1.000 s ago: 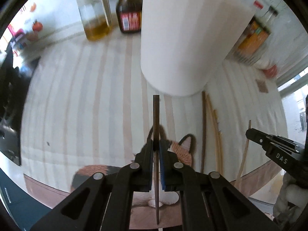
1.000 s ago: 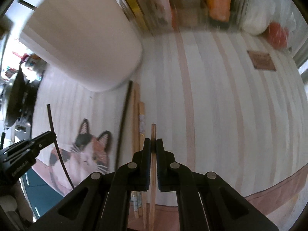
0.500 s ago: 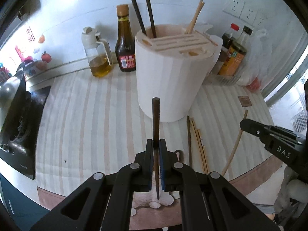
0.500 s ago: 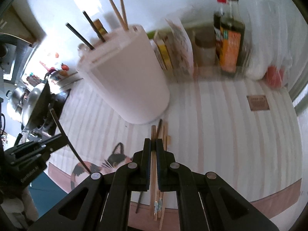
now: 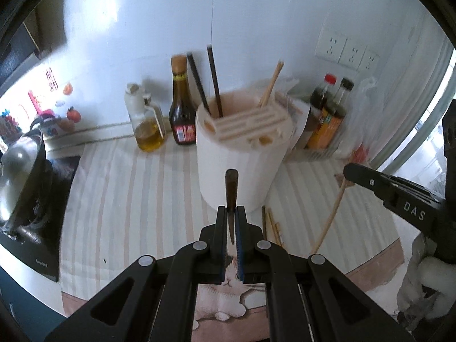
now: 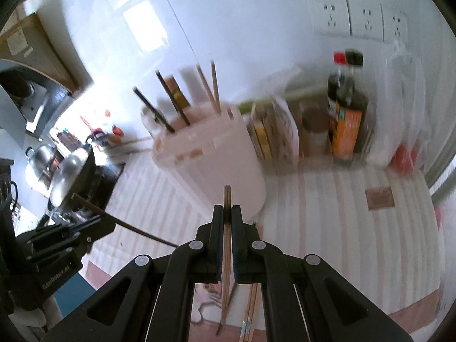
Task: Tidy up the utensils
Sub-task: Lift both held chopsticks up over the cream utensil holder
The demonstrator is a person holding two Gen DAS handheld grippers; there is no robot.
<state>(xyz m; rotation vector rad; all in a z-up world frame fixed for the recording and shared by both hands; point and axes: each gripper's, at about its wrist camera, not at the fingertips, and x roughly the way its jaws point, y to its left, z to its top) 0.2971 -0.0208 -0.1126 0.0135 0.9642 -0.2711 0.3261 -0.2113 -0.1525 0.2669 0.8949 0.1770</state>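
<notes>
A pale pink round utensil holder (image 5: 236, 168) with a slotted top stands on the striped cloth; it also shows in the right wrist view (image 6: 216, 159). Two dark chopsticks (image 5: 213, 82) and light wooden ones (image 5: 270, 81) stand in it. My left gripper (image 5: 232, 216) is shut on a dark chopstick (image 5: 230, 188), held raised in front of the holder. My right gripper (image 6: 227, 213) is shut on a light wooden chopstick (image 6: 227, 199), also raised; it shows at the right of the left wrist view (image 5: 399, 196). Several chopsticks (image 5: 272, 225) lie on the cloth beside the holder's base.
An oil jug (image 5: 146, 125) and a dark sauce bottle (image 5: 181, 105) stand behind the holder on the left. More bottles (image 5: 327, 114) and packets (image 6: 273, 131) stand at the right. A black stove with a pot (image 5: 22, 182) is at the left edge.
Both grippers have risen and tilted up from the cloth, each still holding its chopstick. The holder's slotted top has come into view and now sits farther away.
</notes>
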